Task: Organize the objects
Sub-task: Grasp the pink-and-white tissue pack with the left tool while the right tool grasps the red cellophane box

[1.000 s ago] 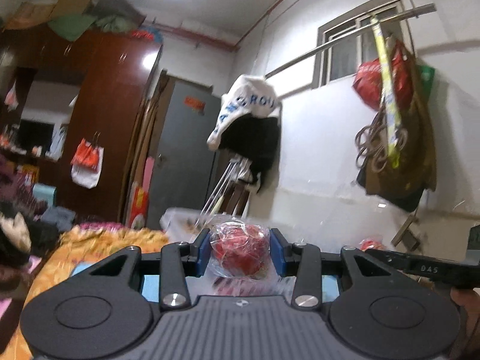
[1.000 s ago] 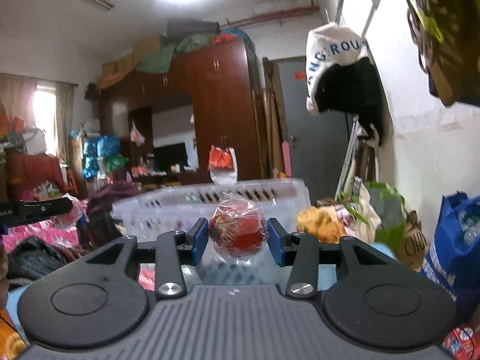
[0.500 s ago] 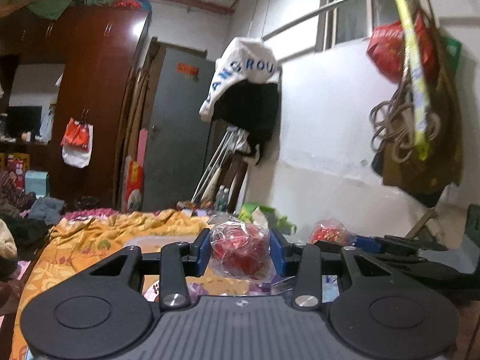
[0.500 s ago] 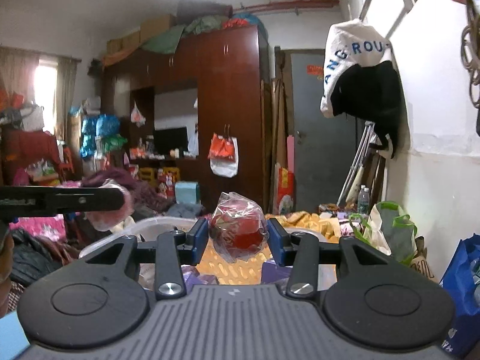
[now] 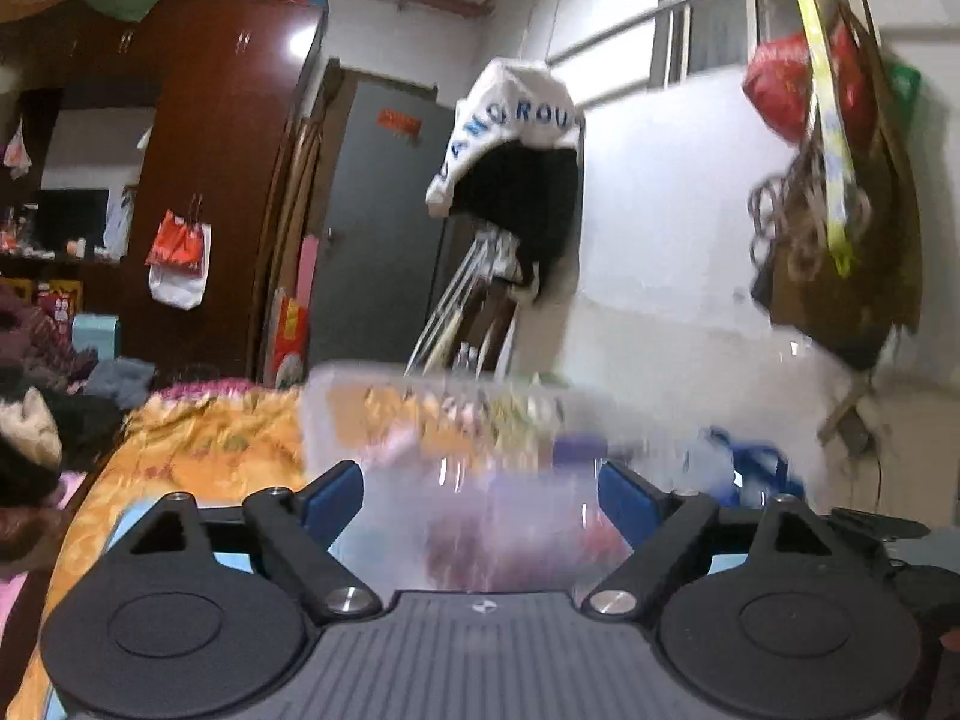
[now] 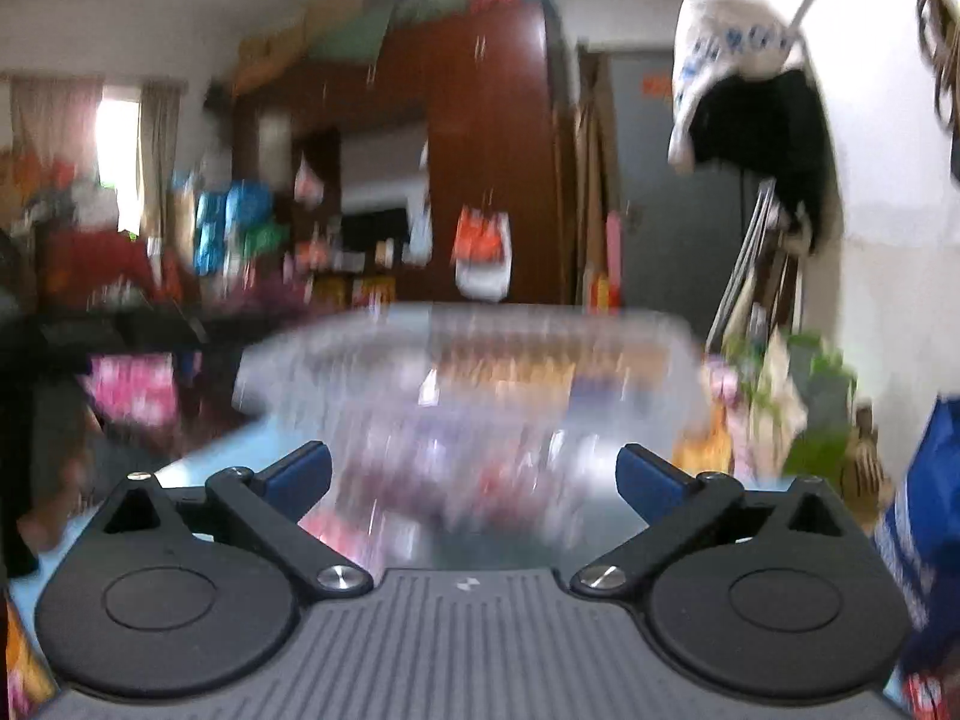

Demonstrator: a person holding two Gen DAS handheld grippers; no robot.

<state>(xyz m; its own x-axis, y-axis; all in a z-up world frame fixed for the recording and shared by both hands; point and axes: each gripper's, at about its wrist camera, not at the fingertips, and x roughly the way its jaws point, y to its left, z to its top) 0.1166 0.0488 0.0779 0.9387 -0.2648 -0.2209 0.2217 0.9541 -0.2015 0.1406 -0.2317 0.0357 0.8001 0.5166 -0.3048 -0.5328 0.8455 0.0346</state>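
1. Brown wood dominates my far view: a tall, glossy wardrobe with bundles piled on top stands at the back of the room.
2. Beside it I see a grey metal door and, on the white wall, a white cap with blue lettering hung over a dark garment.
3. Below, an orange flowered bedspread covers the bed on the left of my left wrist view.
4. My clear plastic storage bin sits right ahead of both cameras, badly blurred; in the right wrist view its rim spans the middle of the picture.
5. Inside the bin I make out reddish and purple smears; they are too blurred for me to name single items.
6. My left gripper has just been opening: its blue-padded jaws stand wide apart with nothing pressed between them, only the bin wall showing through the gap.
7. My right gripper has likewise just been opening, its jaws spread as wide as they go, gripping nothing, poised at the bin.
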